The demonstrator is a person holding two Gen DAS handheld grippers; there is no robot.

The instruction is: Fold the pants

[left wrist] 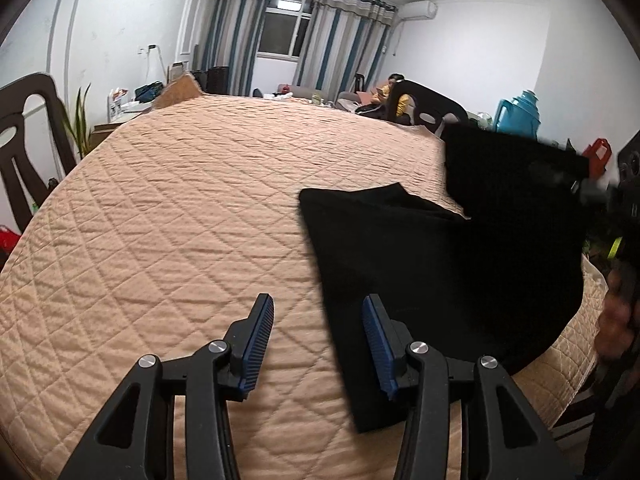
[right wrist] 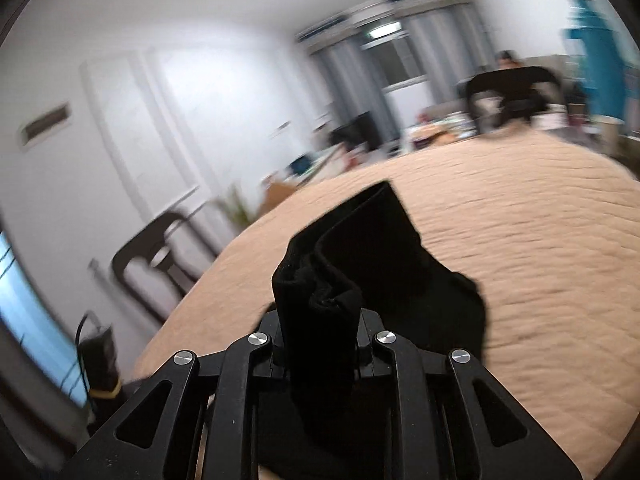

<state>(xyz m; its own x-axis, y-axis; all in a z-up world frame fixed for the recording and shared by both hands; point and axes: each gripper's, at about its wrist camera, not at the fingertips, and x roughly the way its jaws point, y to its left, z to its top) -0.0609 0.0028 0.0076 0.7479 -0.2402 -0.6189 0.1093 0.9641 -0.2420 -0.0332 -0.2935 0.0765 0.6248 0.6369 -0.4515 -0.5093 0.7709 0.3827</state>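
Observation:
Black pants [left wrist: 440, 272] lie on the right part of a table under a beige quilted cover [left wrist: 180, 208]. My left gripper [left wrist: 318, 344] is open and empty, low over the cover at the pants' near left edge. Its right finger [left wrist: 376, 340] is over the black cloth. My right gripper [right wrist: 320, 332] is shut on a bunched end of the pants [right wrist: 320, 320] and holds it lifted off the cover [right wrist: 540, 280]. In the left wrist view that raised end [left wrist: 512, 172] hangs at the right, below the blurred right gripper. The right wrist view is blurred.
A dark chair [left wrist: 24, 152] stands at the table's left side and another [left wrist: 428, 108] at the far side. A person in yellow [left wrist: 394, 98] sits beyond. A teal thermos [left wrist: 520, 114] and red item [left wrist: 598, 152] are at the far right. A plant [left wrist: 80, 120] is at left.

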